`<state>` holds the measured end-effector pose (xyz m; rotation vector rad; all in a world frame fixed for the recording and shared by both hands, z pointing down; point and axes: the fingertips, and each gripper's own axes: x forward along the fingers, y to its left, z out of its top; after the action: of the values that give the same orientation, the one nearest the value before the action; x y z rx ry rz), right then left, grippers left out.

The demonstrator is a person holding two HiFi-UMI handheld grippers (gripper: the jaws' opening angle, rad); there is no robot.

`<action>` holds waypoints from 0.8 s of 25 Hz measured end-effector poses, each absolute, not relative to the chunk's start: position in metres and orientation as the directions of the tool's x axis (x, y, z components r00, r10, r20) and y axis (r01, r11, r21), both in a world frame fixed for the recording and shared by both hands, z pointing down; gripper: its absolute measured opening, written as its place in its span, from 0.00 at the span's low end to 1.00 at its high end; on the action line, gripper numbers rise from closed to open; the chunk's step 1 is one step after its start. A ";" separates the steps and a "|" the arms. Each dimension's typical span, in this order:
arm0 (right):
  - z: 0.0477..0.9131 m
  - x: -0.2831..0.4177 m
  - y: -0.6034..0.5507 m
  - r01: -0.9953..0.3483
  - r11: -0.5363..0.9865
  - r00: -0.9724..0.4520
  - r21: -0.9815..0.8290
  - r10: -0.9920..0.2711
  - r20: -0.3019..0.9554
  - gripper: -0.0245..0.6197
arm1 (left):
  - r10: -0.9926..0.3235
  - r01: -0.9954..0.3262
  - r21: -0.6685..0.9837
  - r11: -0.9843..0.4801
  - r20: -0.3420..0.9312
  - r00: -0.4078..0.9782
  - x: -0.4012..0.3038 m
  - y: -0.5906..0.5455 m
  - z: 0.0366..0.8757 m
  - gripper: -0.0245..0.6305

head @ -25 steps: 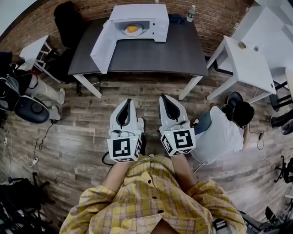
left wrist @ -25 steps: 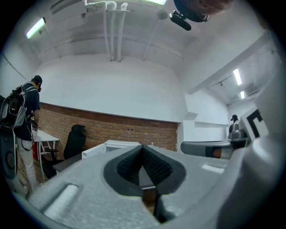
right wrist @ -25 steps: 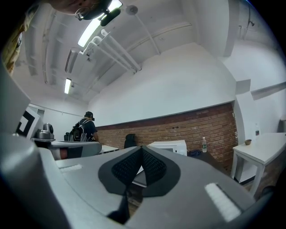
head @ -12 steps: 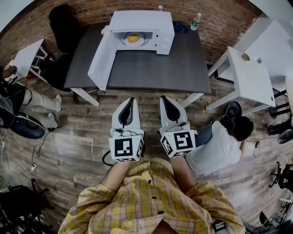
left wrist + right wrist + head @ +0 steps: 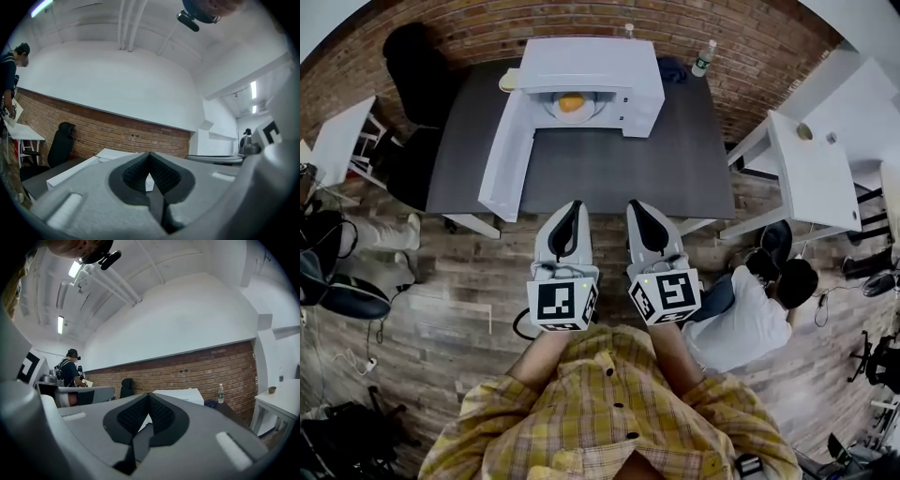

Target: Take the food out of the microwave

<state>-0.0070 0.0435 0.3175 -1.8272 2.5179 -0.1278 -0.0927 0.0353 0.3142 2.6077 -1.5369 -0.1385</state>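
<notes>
A white microwave point(image 5: 591, 64) stands at the back of a dark table point(image 5: 675, 159), its door point(image 5: 508, 150) swung wide open to the left. Inside, orange food point(image 5: 572, 102) lies on a white plate point(image 5: 586, 112). My left gripper point(image 5: 573, 205) and right gripper point(image 5: 636, 203) are held side by side, level, pointing at the table, their tips over its near edge and well short of the microwave. Both are shut with nothing between the jaws. In the left gripper view the shut left gripper point(image 5: 150, 155) faces the microwave point(image 5: 117, 154); the right gripper point(image 5: 149, 397) does the same.
A water bottle point(image 5: 705, 58) stands at the table's back right corner. A white desk point(image 5: 811, 164) is to the right, with a person point(image 5: 750, 305) low on the floor near it. A black chair point(image 5: 408, 66) and a second white desk point(image 5: 337, 141) are on the left.
Both grippers have moved forward together, from over the wooden floor to the table's near edge. The table and microwave now sit closer and larger. Both jaws stayed shut.
</notes>
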 end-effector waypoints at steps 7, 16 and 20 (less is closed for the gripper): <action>0.321 -0.004 -0.013 -0.958 0.275 -0.279 -0.085 -0.959 0.048 0.04 | -0.852 -0.838 0.174 -0.517 -0.008 0.524 -0.086 -0.023 0.318 0.04; 0.342 0.006 -0.058 -0.960 0.261 -0.271 -0.104 -0.957 0.106 0.04 | -0.850 -0.838 0.195 -0.509 0.040 0.526 -0.077 -0.073 0.338 0.04; 0.347 0.017 -0.075 -0.953 0.279 -0.291 -0.116 -0.951 0.104 0.04 | -0.866 -0.858 0.177 -0.482 0.054 0.498 -0.069 -0.087 0.347 0.04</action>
<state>0.0169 -0.0749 0.3471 -1.8785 2.5233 -0.2459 -0.0685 -0.0872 0.3468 2.5580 -1.4882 -0.0627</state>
